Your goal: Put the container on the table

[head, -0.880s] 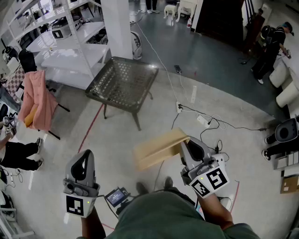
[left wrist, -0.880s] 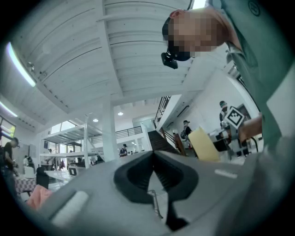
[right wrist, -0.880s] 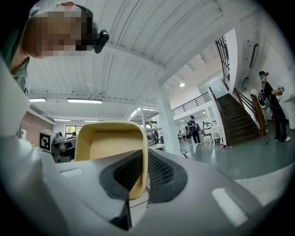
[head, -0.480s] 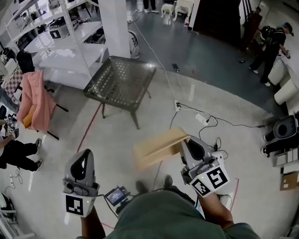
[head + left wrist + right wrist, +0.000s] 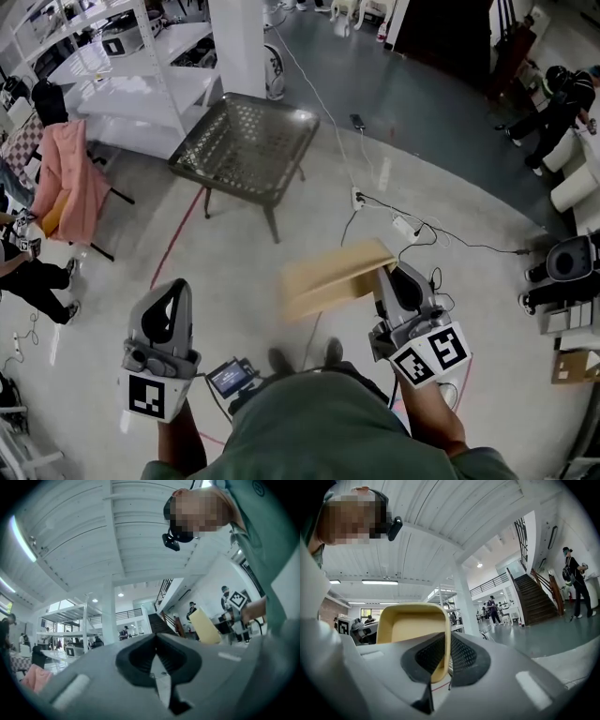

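A tan rectangular container (image 5: pixel 336 277) hangs in the air over the floor, held by its rim in my right gripper (image 5: pixel 386 272), which is shut on it. In the right gripper view the container's yellow rim (image 5: pixel 440 639) sits clamped between the dark pads, its hollow (image 5: pixel 412 625) facing the camera. The dark mesh-top table (image 5: pixel 246 147) stands ahead, up and left of the container. My left gripper (image 5: pixel 172 302) is held low at the left, shut with nothing in it; its pads meet in the left gripper view (image 5: pixel 157 660), where the container (image 5: pixel 204 627) shows at the right.
A white shelving unit (image 5: pixel 122 75) and a white pillar (image 5: pixel 239 42) stand behind the table. Pink cloth (image 5: pixel 64 183) hangs on a rack at left. Cables and a power strip (image 5: pixel 405 228) lie on the floor at right. A person (image 5: pixel 553 108) stands far right.
The view has shifted forward a little: the table sits slightly nearer, and the right gripper with the container has drifted right. Both grippers keep their states.
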Demonstrator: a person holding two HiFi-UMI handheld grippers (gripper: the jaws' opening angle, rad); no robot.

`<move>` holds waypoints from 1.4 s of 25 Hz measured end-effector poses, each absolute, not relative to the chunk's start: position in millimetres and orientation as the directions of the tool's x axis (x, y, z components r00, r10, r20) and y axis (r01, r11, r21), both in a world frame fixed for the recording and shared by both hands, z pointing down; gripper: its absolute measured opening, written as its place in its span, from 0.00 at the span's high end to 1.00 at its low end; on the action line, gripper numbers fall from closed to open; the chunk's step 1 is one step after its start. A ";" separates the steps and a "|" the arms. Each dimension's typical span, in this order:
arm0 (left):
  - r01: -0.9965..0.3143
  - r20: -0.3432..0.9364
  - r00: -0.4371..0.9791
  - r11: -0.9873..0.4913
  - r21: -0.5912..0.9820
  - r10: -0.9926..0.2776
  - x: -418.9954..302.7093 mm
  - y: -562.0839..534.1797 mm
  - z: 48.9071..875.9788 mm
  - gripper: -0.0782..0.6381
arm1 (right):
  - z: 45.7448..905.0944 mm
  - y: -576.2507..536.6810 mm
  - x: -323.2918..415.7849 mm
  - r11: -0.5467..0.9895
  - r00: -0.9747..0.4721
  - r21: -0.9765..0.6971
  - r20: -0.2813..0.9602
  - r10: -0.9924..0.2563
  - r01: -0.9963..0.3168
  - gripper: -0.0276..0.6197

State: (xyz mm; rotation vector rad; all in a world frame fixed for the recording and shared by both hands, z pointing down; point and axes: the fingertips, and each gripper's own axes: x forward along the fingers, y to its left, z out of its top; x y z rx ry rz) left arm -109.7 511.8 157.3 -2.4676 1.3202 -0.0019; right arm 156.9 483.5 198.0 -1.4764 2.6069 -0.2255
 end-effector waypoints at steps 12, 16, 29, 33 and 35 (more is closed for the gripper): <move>-0.802 -0.161 0.585 -0.537 -0.261 -0.795 -108.1 480.5 164.9 0.89 | 194.0 456.1 144.3 0.520 -0.524 -0.179 -0.030 -0.851 -0.835 0.91; -0.811 -0.149 0.568 -0.520 -0.267 -0.810 -91.8 457.1 166.4 0.89 | 201.3 428.2 159.1 0.536 -0.542 -0.197 -0.028 -0.840 -0.821 0.91; -0.843 -0.120 0.488 -0.430 -0.323 -0.865 13.4 376.8 158.9 0.89 | 211.0 316.5 253.3 0.624 -0.629 -0.236 -0.065 -0.775 -0.745 0.91; -0.846 -0.111 0.469 -0.409 -0.341 -0.876 33.1 359.0 156.0 0.89 | 213.5 292.5 271.5 0.639 -0.644 -0.242 -0.067 -0.762 -0.730 0.91; -0.844 -0.103 0.468 -0.409 -0.347 -0.878 38.8 352.0 154.9 0.89 | 215.8 284.0 276.3 0.638 -0.645 -0.248 -0.063 -0.762 -0.729 0.91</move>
